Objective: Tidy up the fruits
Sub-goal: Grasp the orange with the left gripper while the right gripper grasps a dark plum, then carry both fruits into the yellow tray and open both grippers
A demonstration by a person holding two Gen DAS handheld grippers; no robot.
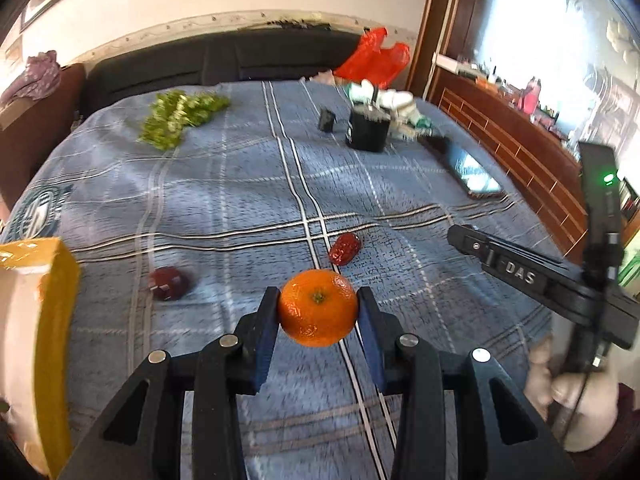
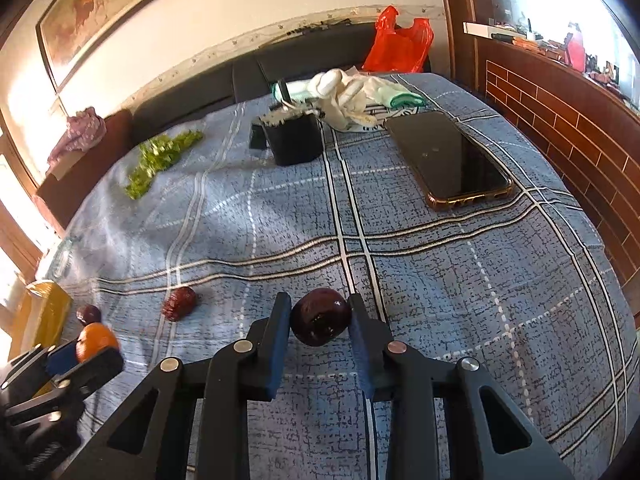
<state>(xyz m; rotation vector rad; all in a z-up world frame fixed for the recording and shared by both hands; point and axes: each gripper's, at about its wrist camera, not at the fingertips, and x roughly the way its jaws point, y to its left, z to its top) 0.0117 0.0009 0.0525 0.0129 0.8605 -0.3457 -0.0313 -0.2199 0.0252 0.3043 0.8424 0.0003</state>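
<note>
Orange fruit, a tangerine [image 1: 318, 307], is clamped between the blue-padded fingers of the left gripper [image 1: 319, 312], raised above the checked bedsheet [image 1: 224, 208]. A dark plum [image 2: 321, 317] is gripped likewise by the right gripper [image 2: 320, 320]. Beyond the left fingers, a red date [image 1: 345, 249] and a second plum [image 1: 169, 283] are seen lying apart.

Left view: yellow box [image 1: 48, 320] at 9 o'clock cut by the frame edge; contents not visible. Plum [image 1: 168, 283] at 8 o'clock motion-blurred. Right gripper [image 1: 456, 236] at 3 o'clock seen side-on, jaws and load hidden. Right view: left gripper [image 2: 86, 354] at 8 o'clock partly cropped. Shelf items [image 2: 576, 46] at 2 o'clock too small to identify.
</note>
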